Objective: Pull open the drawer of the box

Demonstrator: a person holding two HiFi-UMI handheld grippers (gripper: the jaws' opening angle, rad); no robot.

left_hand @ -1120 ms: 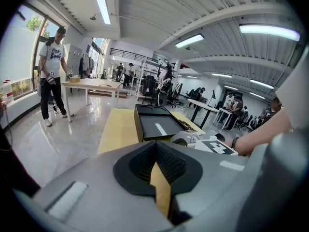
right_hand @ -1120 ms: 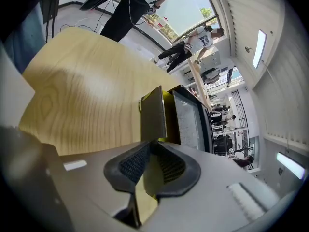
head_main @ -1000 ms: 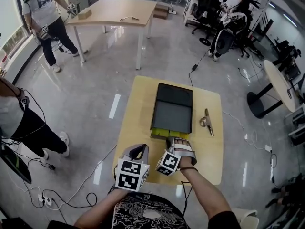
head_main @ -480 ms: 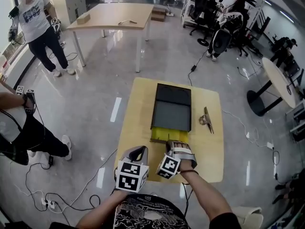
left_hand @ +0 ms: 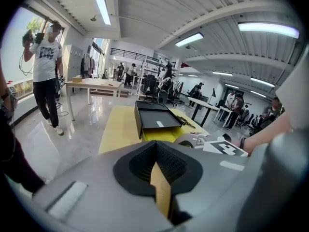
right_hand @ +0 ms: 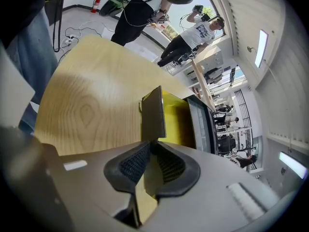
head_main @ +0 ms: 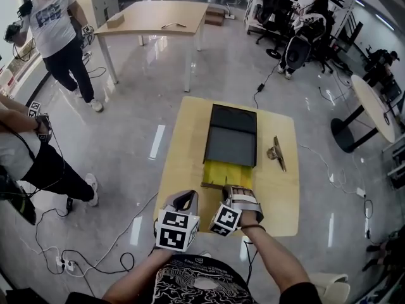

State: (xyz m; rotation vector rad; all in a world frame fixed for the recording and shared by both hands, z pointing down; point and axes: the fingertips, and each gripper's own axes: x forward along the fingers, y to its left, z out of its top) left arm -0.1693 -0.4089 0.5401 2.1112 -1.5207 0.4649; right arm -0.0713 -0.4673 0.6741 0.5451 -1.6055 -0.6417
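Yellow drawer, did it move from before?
Yes. The yellow drawer has slid farther out of the black box, toward the person: more yellow shows past the box's front edge, with the right gripper shut on the drawer's front.

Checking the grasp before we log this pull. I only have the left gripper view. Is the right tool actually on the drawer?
Observer: Yes. In the right gripper view the right tool is shut on the drawer's dark front panel.
Operator: How far out is the drawer?
Observer: Partly out. From the head view, a yellow strip of the drawer shows in front of the box.
Operator: Where is my left tool relative to it?
Observer: The left tool is by the near edge of the table, left of the right tool and apart from the box.
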